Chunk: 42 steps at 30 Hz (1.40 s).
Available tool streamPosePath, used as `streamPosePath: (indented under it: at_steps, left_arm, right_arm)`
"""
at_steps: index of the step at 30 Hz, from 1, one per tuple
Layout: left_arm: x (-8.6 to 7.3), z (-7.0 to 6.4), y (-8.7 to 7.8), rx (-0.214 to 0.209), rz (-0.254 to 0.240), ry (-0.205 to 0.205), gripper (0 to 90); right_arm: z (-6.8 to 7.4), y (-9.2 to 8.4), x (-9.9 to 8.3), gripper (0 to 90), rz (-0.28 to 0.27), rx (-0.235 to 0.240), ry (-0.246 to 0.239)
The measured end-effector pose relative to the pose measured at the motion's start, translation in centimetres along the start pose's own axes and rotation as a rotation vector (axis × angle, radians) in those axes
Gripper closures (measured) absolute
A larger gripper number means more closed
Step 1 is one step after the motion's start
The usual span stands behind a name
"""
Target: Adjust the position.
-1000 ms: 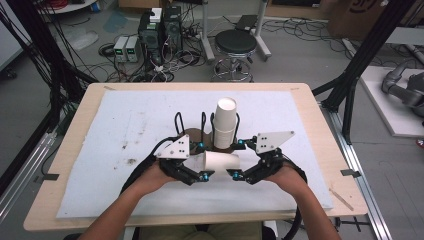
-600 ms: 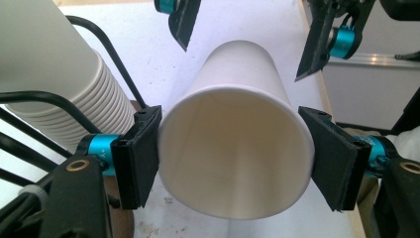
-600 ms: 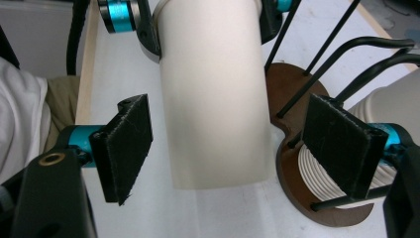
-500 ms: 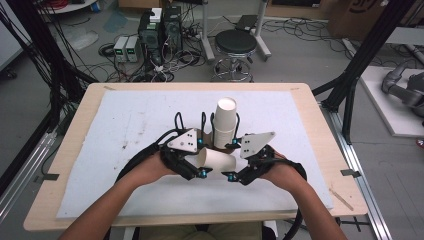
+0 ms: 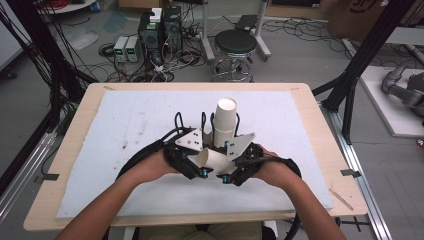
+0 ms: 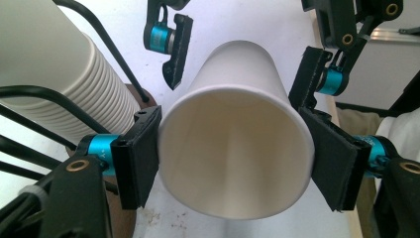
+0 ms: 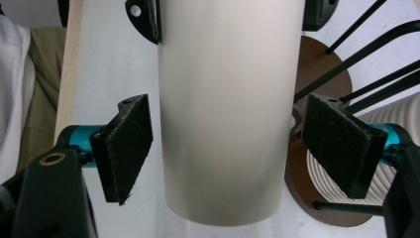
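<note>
White mat (image 5: pixel 125 150): left tongs (image 6: pixel 233 163) clamp paper cup (image 6: pixel 237 144); right tongs (image 7: pixel 237 148) wide around cup, not touching.

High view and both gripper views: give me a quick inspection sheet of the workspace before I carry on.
Surface: white mat on a wooden table, some dark marks on the mat.
Job's things: single paper cup lying sideways; cup stack upright in a wire holder.
Clutter: nothing seen.
Grippers: left gripper shut on the single paper cup near its rim; right gripper open, jaws either side of the cup's base end, apart from it.
Cables: black cable trails from the left gripper.
Surroundings: stool, electronics boxes and floor wiring.
</note>
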<state>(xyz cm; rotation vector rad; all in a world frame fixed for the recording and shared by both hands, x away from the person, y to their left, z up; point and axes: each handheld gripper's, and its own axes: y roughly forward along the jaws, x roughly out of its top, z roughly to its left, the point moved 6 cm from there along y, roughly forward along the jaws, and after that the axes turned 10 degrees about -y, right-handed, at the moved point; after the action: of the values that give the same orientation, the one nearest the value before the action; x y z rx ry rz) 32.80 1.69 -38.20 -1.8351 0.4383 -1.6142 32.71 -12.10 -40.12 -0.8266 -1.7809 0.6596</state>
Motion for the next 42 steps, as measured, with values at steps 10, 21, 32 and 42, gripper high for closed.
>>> streamPosePath:
  at_steps: [10, 21, 32, 42]
  left_arm:
    - [-0.2, -0.2, 0.7, 0.000, 0.028, 0.002, 28.3]
    - [-0.2, -0.3, 1.3, 0.017, 0.030, -0.010, 25.8]
    - [-0.2, 0.3, -0.6, -0.016, -0.187, -0.096, 19.9]
    - [-2.6, 2.3, -3.6, 0.061, -0.414, -0.257, 18.4]
  right_arm:
    - [0.3, 1.0, 0.2, 30.0, 0.044, 0.020, -0.027]
    - [0.5, 1.7, 0.0, 33.3, 0.091, 0.029, 0.001]
    - [0.0, 1.0, -0.8, 35.1, 0.039, 0.017, 0.064]
    - [-0.2, -0.2, -2.7, 34.2, -0.055, -0.016, 0.175]
